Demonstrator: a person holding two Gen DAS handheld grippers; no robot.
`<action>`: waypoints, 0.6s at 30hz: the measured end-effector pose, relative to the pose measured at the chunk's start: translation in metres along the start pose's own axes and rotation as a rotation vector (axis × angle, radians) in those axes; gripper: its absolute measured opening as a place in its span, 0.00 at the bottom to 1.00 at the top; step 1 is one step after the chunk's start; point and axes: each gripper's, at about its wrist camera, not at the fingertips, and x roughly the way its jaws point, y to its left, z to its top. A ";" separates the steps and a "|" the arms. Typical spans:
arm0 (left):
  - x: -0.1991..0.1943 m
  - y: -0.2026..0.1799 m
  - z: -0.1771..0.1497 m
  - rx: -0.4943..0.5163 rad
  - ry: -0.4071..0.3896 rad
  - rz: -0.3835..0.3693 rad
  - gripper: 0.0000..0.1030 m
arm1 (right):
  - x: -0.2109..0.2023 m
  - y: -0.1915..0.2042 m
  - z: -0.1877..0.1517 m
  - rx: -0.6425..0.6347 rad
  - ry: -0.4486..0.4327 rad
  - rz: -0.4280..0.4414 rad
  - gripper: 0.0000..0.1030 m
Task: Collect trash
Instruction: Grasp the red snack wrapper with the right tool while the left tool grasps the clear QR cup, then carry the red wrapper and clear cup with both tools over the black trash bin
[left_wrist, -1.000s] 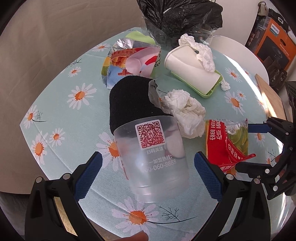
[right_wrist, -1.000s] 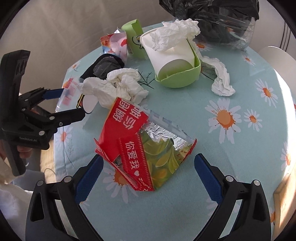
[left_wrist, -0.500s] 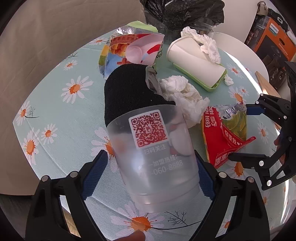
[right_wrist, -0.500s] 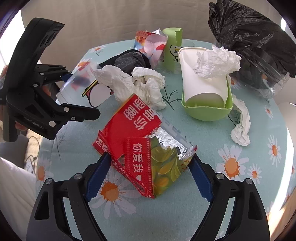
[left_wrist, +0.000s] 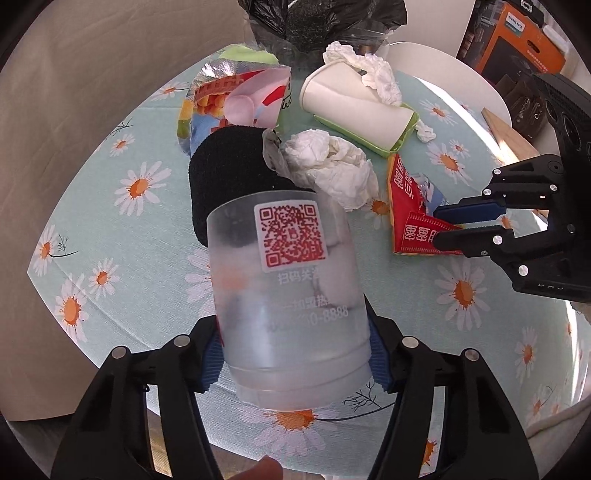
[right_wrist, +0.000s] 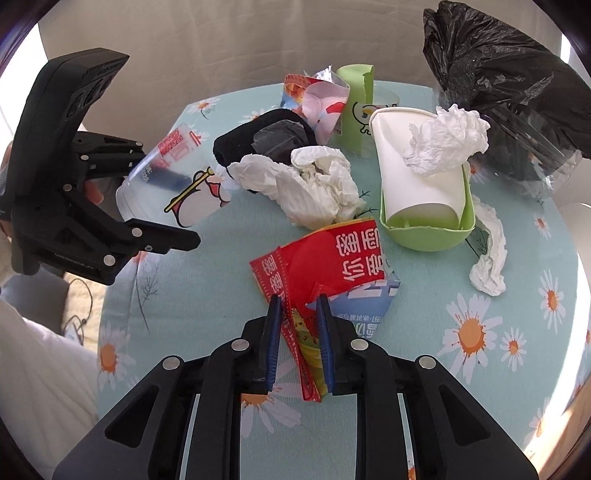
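While crumpled tissue (right_wrist: 447, 144) atop paper cup (right_wrist: 417, 173)

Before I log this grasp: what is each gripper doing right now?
Left gripper: shut on the clear plastic cup.
Right gripper: shut on the red snack wrapper.

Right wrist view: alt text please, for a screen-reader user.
The right gripper is shut on a red snack wrapper on a daisy-print tablecloth. Left gripper clamps a clear plastic cup; crumpled tissue and a black trash bag lie beyond.
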 end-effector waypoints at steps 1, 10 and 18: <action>-0.003 0.002 -0.001 0.009 0.002 0.000 0.61 | -0.003 -0.002 -0.001 0.010 0.001 -0.002 0.12; -0.026 0.007 0.009 0.079 -0.006 -0.027 0.61 | -0.035 0.003 -0.007 0.122 -0.013 -0.058 0.08; -0.047 0.006 0.034 0.141 -0.040 -0.040 0.61 | -0.068 0.011 -0.007 0.217 -0.059 -0.151 0.08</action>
